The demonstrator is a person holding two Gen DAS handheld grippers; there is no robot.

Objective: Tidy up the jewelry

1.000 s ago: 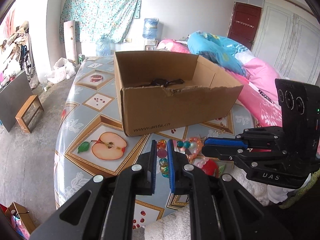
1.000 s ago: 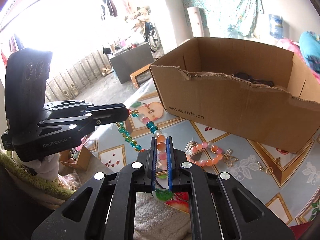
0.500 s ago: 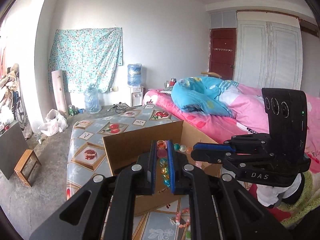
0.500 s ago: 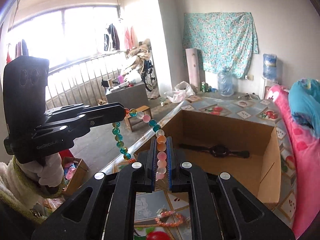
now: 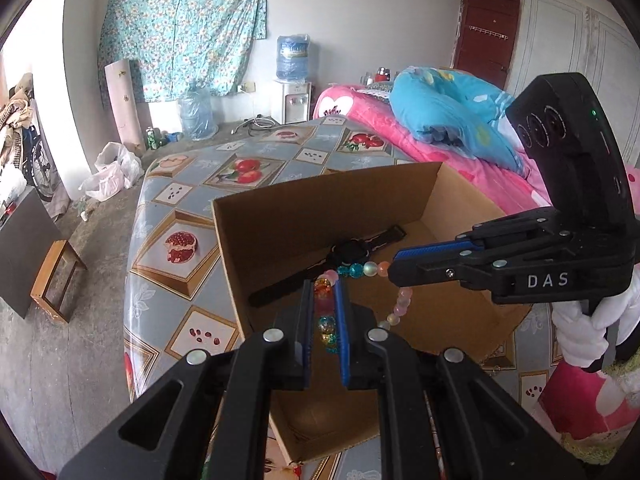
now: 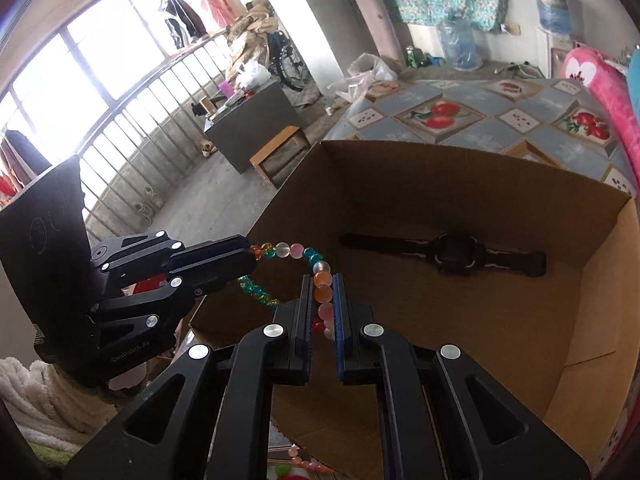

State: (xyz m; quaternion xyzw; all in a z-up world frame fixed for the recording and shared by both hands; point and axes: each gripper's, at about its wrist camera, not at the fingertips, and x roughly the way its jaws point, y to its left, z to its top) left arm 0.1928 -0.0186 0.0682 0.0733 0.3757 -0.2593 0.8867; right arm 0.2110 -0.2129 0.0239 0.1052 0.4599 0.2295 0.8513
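A: Beaded bracelet [image 5: 362, 270] first: where is it hanging right now?

B: It is hanging in the air above the open cardboard box [image 5: 304, 216], strung between both tools. The left gripper [image 5: 324, 300] is clenching one stretch of beads, and the right gripper [image 6: 322, 296] is clenching another stretch; both pairs of jaws are nearly closed, with beads pinched between the blue pads.

A: So how far along is the sorting looking?

B: I am judging it as partway. A black wristwatch [image 6: 452, 256] is already lying flat on the box floor, toward the far wall, so one piece seems to be put away. The bracelet is hovering over the box's near half and is not yet resting on the cardboard.

A: Is anything else waiting outside?

B: In the right wrist view, a strand of pink beads [image 6: 304, 460] is peeking out below the box's near edge, lying on the table [image 5: 176, 216], which is covered by a fruit-patterned cloth. I cannot tell how many other pieces are lying there, since the grippers are blocking that strip.

A: What is the box holding besides the watch?

B: Nothing else that I am seeing; the rest of its floor is showing bare cardboard. The box itself is sitting near the table's near edge, with the far end of the table lying open beyond it.
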